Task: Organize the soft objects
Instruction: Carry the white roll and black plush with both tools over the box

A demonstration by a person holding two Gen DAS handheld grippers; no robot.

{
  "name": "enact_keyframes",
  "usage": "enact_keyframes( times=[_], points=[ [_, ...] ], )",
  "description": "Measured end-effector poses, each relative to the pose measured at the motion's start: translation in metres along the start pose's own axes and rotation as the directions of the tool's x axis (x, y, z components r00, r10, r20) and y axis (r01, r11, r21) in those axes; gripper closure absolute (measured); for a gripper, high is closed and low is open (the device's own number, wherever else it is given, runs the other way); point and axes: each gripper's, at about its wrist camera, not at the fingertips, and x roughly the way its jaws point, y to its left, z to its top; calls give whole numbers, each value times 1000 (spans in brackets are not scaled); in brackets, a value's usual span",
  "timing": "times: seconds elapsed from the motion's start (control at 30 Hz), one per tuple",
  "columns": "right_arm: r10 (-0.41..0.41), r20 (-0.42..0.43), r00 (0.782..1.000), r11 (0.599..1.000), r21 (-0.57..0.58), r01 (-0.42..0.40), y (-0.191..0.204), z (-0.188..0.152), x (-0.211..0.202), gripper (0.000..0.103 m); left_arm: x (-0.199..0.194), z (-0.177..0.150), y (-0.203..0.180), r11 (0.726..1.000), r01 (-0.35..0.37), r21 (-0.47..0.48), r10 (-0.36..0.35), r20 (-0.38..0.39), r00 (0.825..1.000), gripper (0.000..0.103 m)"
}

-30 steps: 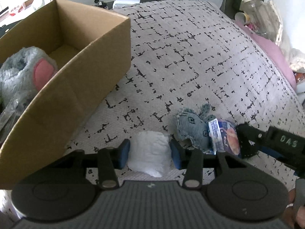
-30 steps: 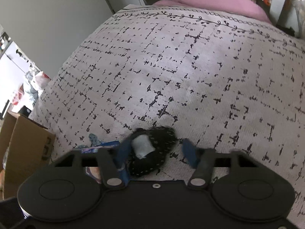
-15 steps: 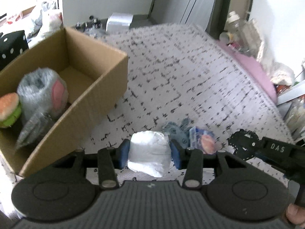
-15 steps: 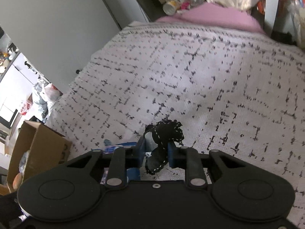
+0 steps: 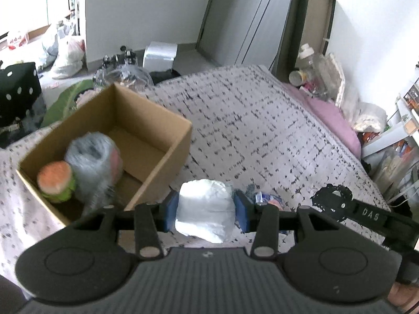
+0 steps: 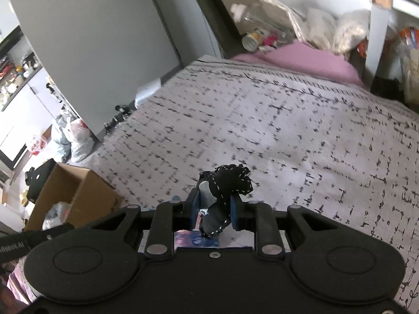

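My left gripper (image 5: 206, 211) is shut on a white soft pouch (image 5: 205, 214) and holds it above the bed, right of an open cardboard box (image 5: 157, 157). The box holds a grey plush (image 5: 94, 162) and a burger toy (image 5: 56, 183). My right gripper (image 6: 214, 210) is shut on a black fabric piece with white stitching (image 6: 226, 185); it also shows in the left wrist view (image 5: 330, 201). A denim toy (image 5: 250, 191) and a small packet (image 5: 269, 199) lie on the bedspread behind the left fingers.
The patterned bedspread (image 6: 288, 136) stretches ahead, with a pink pillow (image 6: 301, 60) at its far end. Bottles and bags (image 5: 314, 73) crowd the bed's head. Plastic bags (image 5: 65, 57) and a black dotted cube (image 5: 18, 89) sit on the floor beyond the box.
Both grippers have risen well above the bed with their objects. The right gripper closed on the black fabric piece and lifted it. The box interior has come into the left view.
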Motion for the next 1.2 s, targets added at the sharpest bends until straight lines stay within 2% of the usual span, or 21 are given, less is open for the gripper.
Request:
enact_keyframes(
  times=[0.23,0.6,0.97,1.2],
  points=[
    [67,53,996,996,-55,-64,33,2,-20,80,-31,15,21,1000,10,27,-12,51,999,58],
    [108,79,991,984,-150,-95,75,-4,-30,80,-57,22,67,1000,-2,20,0,73,997,58],
    [161,85,983,968,-210,-140,119,-17,-21,80,-56,27,115,999,-15,-49,18,63,998,58],
    [192,53,980,957,-231,-175,152,-24,-3,79,-45,32,136,997,-12,-81,16,48,999,58]
  ],
)
